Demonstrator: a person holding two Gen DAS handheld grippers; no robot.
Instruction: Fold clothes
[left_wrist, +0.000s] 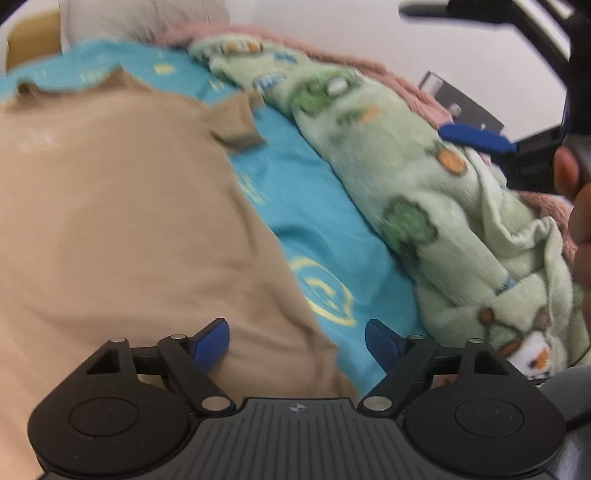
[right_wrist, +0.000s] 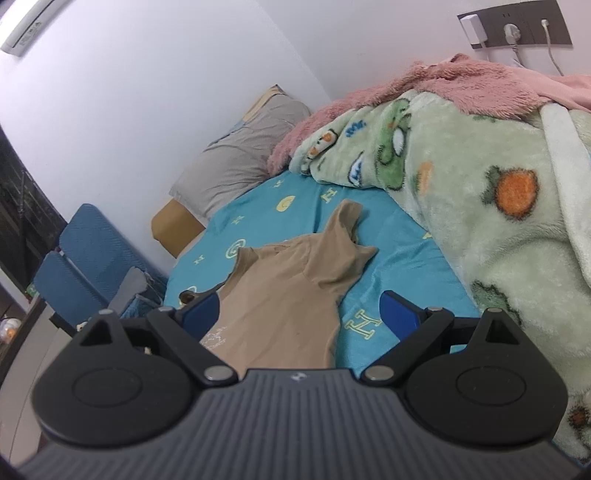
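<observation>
Tan knit top (right_wrist: 280, 291): smooth, sleeveless, spread flat on turquoise bedsheet (right_wrist: 402, 254) printed with yellow "H" letters and rings; faint pale print at its hem, unreadable.

Left gripper (left_wrist: 297, 341): blue-tipped fingers apart, nothing between them, top's edge beneath the left finger.

Right gripper (right_wrist: 301, 314): fingers apart, top ahead between them.

Green fleece blanket (right_wrist: 480, 192): plush, cartoon motifs, right of both grippers.

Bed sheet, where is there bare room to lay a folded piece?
Bare sheet runs as a strip between the tan top and the green blanket, plus a patch toward the grey pillow. The blanket side is crowded.
</observation>
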